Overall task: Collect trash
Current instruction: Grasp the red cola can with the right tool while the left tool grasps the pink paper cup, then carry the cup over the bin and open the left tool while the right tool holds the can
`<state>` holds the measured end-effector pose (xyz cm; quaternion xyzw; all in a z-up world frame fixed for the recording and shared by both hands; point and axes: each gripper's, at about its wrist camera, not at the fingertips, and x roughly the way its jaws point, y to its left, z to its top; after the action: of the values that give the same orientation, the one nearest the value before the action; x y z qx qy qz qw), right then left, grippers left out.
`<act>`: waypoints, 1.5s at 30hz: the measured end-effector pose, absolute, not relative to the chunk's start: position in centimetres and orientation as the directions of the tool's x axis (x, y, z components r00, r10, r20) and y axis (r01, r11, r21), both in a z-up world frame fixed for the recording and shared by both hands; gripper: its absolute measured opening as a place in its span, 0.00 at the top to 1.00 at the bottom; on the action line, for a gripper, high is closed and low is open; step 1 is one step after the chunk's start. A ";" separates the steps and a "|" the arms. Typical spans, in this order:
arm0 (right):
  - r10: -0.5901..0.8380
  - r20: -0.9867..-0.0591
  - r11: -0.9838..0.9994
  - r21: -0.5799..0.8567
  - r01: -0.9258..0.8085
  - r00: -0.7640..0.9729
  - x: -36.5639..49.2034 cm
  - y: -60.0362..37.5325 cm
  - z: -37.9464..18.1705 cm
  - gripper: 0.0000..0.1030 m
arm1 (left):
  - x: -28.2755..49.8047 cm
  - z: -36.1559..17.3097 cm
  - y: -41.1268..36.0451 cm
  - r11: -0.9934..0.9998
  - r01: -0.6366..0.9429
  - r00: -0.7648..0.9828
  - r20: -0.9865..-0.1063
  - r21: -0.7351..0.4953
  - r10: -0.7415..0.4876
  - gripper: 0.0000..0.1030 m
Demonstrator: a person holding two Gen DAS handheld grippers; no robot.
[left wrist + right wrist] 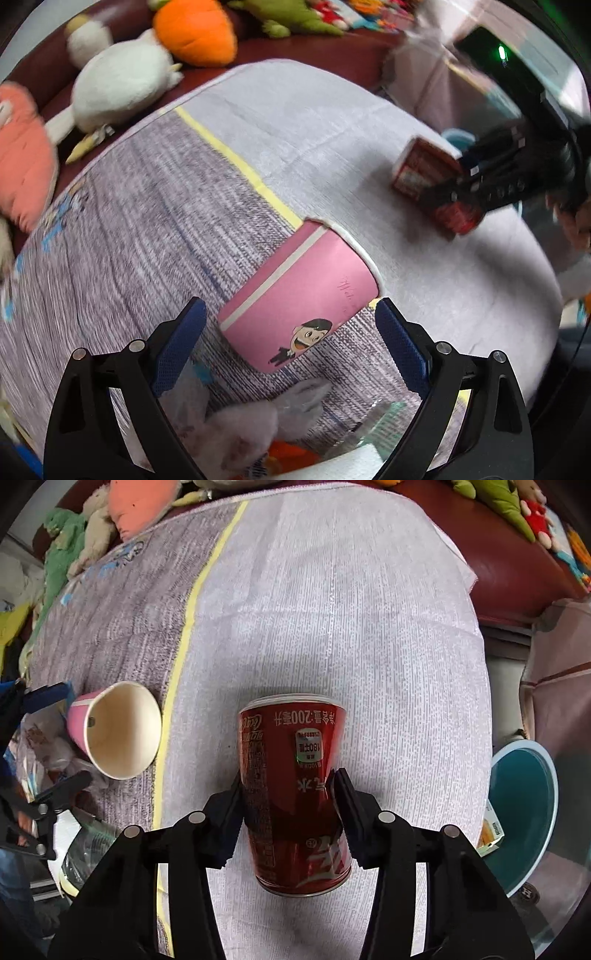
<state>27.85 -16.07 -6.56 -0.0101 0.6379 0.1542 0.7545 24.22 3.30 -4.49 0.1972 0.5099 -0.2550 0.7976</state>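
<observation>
A red soda can lies on its side on the white part of the tablecloth. My right gripper is shut on it, one pad pressed against each side. From the left wrist view the same can shows at the right, held by the right gripper. A pink paper cup with a cartoon figure lies on its side on the grey part of the cloth. My left gripper stands open around its lower half, and the blue pads do not touch it. The cup's mouth faces the right wrist camera.
A teal bin stands off the table's right edge with a small yellow and white box inside. Crumpled wrappers and tissue lie close under my left gripper. Plush toys crowd the dark red sofa behind the table.
</observation>
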 end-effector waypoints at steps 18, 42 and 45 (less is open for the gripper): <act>0.308 -0.938 0.946 0.284 -0.156 0.159 26.6 -20.1 -6.2 0.56 | 25.1 -8.4 0.1 0.671 0.728 0.284 -0.953 0.140 -0.108 0.23; 0.390 -0.869 0.920 0.377 -0.102 0.306 20.7 -27.6 -1.8 0.56 | 20.5 -0.9 -5.0 0.841 0.523 0.394 -0.914 0.140 -0.093 0.38; 0.397 -0.855 0.916 0.393 -0.084 0.334 19.5 -29.4 -1.2 0.56 | 19.4 -0.1 -6.7 0.836 0.531 0.406 -0.908 0.143 -0.102 0.38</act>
<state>19.55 -29.36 -1.23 0.1407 0.5573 0.1495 0.8045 19.37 -6.67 -0.09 0.2104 0.5091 -0.1949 0.8115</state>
